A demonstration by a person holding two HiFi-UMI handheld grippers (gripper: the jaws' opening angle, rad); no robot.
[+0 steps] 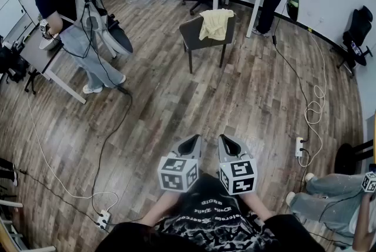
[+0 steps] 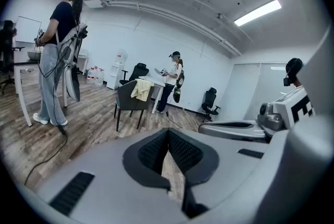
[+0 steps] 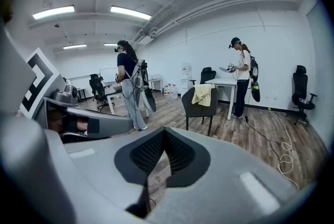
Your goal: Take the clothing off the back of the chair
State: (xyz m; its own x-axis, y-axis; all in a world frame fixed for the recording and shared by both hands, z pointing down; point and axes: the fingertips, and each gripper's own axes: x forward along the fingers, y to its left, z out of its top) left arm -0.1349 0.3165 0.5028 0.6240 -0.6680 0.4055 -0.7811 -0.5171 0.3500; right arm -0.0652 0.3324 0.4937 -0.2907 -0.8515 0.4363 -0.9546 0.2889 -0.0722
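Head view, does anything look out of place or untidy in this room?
A pale yellow garment hangs crumpled over the back of the dark chair, slumping unevenly. Loose cables trail across the wooden floor to power strips. Nothing looks spilled or broken.

Nothing cleanly readable. The black T-shirt [image 1: 214, 215] at the bottom of the head view has white lettering, upside down and too warped to make out. Left marker cube [image 1: 178, 173] and right marker cube [image 1: 238, 176] carry black-and-white square codes only.
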